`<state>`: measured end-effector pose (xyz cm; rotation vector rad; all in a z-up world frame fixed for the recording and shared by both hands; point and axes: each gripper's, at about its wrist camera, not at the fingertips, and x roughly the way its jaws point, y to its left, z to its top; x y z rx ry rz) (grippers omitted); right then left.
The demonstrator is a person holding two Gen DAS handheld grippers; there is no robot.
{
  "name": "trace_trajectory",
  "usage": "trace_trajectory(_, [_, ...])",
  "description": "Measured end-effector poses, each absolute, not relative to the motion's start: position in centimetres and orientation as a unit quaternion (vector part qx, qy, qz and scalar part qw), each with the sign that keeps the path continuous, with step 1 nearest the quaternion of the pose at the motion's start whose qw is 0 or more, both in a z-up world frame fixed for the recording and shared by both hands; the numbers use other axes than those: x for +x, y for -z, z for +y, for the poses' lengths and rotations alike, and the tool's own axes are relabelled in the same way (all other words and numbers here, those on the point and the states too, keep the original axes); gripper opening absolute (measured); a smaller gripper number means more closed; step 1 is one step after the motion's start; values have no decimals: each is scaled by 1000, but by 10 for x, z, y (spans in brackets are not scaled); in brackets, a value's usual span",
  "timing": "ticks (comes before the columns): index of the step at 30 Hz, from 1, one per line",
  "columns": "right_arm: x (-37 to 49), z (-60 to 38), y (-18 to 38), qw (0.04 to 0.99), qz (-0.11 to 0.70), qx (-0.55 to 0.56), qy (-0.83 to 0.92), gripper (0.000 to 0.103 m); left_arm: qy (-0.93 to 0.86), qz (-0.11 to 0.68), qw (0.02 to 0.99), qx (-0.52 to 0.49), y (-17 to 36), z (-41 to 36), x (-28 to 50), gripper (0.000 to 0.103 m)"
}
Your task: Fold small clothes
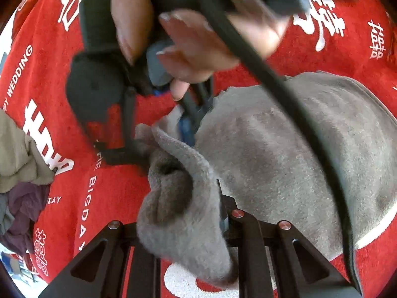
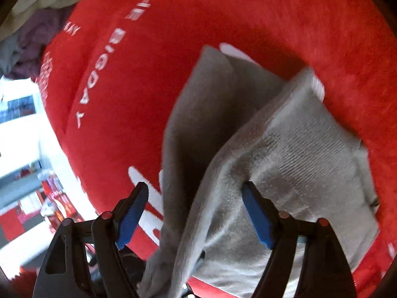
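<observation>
Fold under way: left claw (image 1: 224,219) clamped on grey fleecy garment (image 1: 285,164), one edge lifted off red printed surface (image 1: 104,198); right claw (image 2: 196,213) apart; unfolded clothes pile (image 1: 17,186) remains.

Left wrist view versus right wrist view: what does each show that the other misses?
Left only: the person's hand holding the right gripper at the grey cloth, and the left gripper shut on a bunched corner. Right only: the right gripper's blue pads standing open, and a room beyond the edge. Both: the cloth, the red blanket, the clothes pile.
</observation>
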<state>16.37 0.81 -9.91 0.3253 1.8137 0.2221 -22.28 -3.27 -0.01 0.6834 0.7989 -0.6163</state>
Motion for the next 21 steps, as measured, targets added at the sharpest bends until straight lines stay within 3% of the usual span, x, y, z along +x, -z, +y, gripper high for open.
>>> trace_trajectory(2, [156, 0, 94, 619, 764, 157, -98, 21, 294, 372, 819, 324, -4, -37, -229, 19])
trace_trajectory(3, [152, -4, 89, 628, 754, 166, -99, 19, 300, 365, 819, 327, -9, -39, -232, 19])
trace_trajectory(16, [17, -130, -26, 754, 508, 391, -144, 16, 400, 289, 811, 315, -103, -106, -299, 19])
trace_trajectory(21, [-67, -196, -47, 779, 440, 433, -107, 16, 460, 259, 779, 338, -108, -158, -350, 19])
